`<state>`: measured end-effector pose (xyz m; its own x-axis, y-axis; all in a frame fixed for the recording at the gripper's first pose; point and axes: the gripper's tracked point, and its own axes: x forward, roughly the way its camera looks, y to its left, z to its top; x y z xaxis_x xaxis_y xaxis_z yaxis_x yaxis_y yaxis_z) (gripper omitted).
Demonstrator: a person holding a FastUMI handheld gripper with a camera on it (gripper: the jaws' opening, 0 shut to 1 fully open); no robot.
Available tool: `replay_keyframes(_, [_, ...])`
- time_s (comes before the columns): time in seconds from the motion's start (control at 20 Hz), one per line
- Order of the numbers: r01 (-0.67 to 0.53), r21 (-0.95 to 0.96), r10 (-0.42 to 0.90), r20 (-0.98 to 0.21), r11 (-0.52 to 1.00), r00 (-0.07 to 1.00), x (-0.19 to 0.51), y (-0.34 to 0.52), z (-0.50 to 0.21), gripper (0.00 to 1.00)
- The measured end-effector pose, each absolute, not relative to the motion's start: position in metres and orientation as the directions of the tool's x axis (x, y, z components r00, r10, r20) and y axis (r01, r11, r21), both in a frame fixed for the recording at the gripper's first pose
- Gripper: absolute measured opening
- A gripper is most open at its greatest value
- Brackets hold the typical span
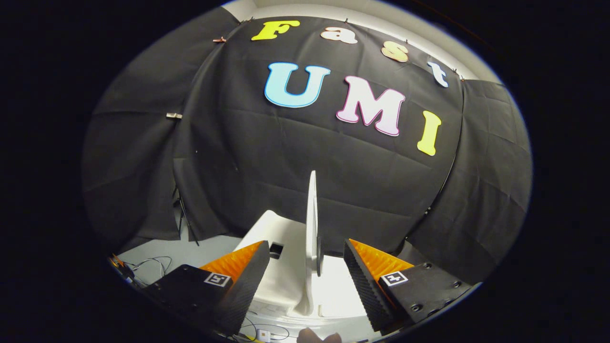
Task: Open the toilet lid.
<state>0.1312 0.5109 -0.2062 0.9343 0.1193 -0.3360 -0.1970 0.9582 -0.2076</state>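
The toilet lid stands raised on edge, thin edge towards us, long axis running up to 12 o'clock, between the fingers of the hand-held gripper. The fingers are spread apart, neither pressing it; the lid looks nearly fully open.

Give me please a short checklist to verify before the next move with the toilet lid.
1. Toilet lid raised, standing edge-on and near upright: ok.
2. Gripper open, lid edge between the fingers with gaps on both sides: ok.
3. Fingers not pressing on the lid: ok.
4. Lid leaning against something behind it: cannot tell.
5. Toilet body below free of the fingers: ok.
6. Cables on the floor away from the gripper: ok.
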Motion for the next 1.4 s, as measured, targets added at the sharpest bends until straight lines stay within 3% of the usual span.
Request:
replay_keyframes(0.75, [-0.209, -0.050, 0.200, -0.154, 0.977, 0.968, 0.088, 0.454, -0.053, 0.98])
replay_keyframes(1.4, [-0.153, -0.013, 0.152, -0.061, 0.988, 0.986, 0.062, 0.339, 0.007, 0.98])
